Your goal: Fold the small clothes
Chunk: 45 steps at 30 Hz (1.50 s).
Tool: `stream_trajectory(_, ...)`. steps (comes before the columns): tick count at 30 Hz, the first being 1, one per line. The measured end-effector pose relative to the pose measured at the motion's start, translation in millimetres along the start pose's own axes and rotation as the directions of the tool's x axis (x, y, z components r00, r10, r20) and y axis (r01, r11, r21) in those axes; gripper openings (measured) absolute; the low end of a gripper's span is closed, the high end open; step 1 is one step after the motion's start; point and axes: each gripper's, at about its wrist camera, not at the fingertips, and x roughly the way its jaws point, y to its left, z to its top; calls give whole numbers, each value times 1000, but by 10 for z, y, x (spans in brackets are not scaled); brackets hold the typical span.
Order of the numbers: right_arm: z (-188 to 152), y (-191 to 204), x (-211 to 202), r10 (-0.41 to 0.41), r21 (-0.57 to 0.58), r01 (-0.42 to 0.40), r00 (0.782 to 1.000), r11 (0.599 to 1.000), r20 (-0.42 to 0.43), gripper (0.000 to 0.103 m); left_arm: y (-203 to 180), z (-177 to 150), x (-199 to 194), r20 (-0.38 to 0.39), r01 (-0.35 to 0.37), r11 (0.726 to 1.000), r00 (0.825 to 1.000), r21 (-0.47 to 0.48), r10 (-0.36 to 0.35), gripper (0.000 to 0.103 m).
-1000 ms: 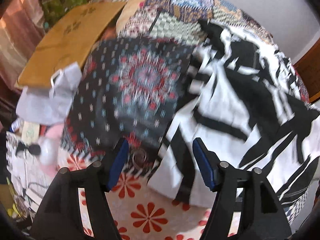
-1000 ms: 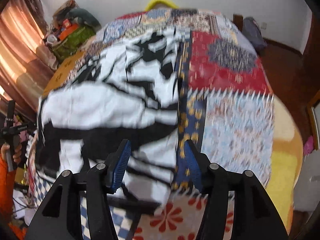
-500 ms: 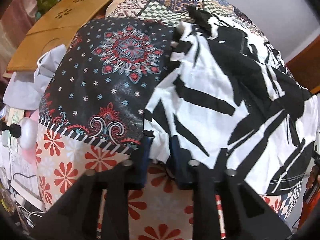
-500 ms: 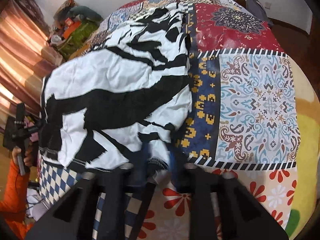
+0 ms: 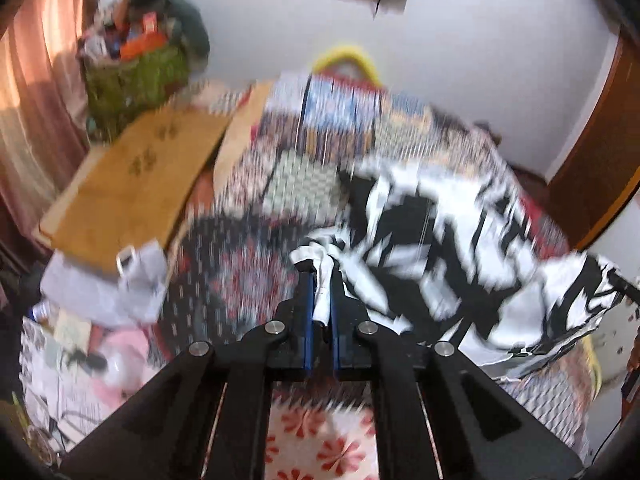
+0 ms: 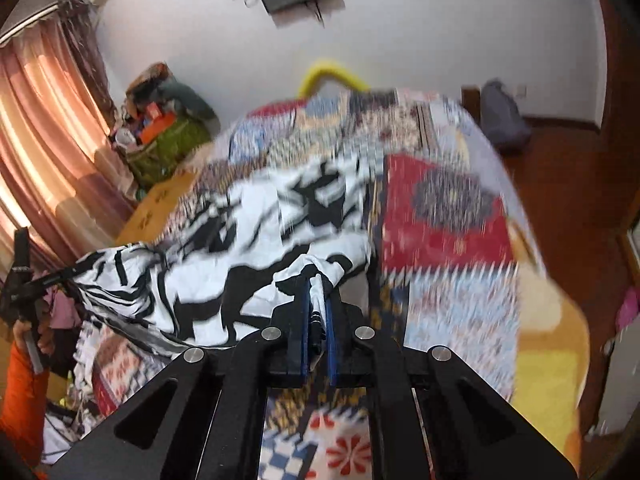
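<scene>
A black-and-white patterned garment (image 5: 448,240) (image 6: 224,240) lies spread on a patchwork bedspread (image 5: 332,132) (image 6: 444,208), its near edge lifted off the bed. My left gripper (image 5: 321,276) is shut on one bunched near corner of the garment. My right gripper (image 6: 316,280) is shut on the other near corner. The cloth sags between the two grips. In the right wrist view the left gripper (image 6: 44,278) shows at the far left edge, held by a hand with an orange sleeve (image 6: 24,392). Both views are motion-blurred.
A wooden board (image 5: 128,184) leans at the bed's left side with a pale bag (image 5: 104,288) below it. A green basket (image 5: 132,76) full of things stands in the left corner by curtains (image 6: 44,152). A dark bag (image 6: 500,116) sits on the floor at right.
Both grippers went from open over the garment's near edge to shut on its corners, then rose, lifting that edge off the bed. Both views now tilt higher toward the wall.
</scene>
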Motion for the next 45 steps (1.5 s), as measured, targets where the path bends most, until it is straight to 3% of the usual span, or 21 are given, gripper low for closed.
stream_trajectory(4,302,65,-37,-17,-33,19,997,999,69,6,-100,462,-108,101,-42,999,994,7,41,6)
stream_trajectory(13,867,-14,310,-66,-40,71,993,997,98,5,-113,1090,308,115,-111,992,986,-56,117,6)
stream_trajectory(22,1242,-272,1086,-111,-20,112,994,994,17,5,-93,1464,1313,40,-179,981,982,-74,182,6)
stream_trajectory(30,1373,-501,1762,-134,-17,133,987,991,-88,6,10,1503,2269,-67,-231,970,972,-76,226,6)
stream_trajectory(34,1439,-594,1893,-127,2,128,986,992,-108,7,43,1465,2638,-129,-233,970,966,-63,224,7)
stream_trajectory(37,1511,-648,1842,-143,37,146,987,989,-75,17,63,1469,2710,-132,-252,965,961,-68,241,12)
stream_trajectory(40,1576,-649,1685,-207,32,207,978,978,-8,38,101,1521,2674,-128,-221,969,970,-108,207,32)
stream_trajectory(41,1579,-650,1634,-206,32,206,979,978,4,42,111,1542,2624,-116,-217,969,972,-118,204,43)
stream_trajectory(45,1461,-568,1423,-177,-14,177,984,984,-6,43,76,1525,2358,-69,-203,975,978,-88,197,65)
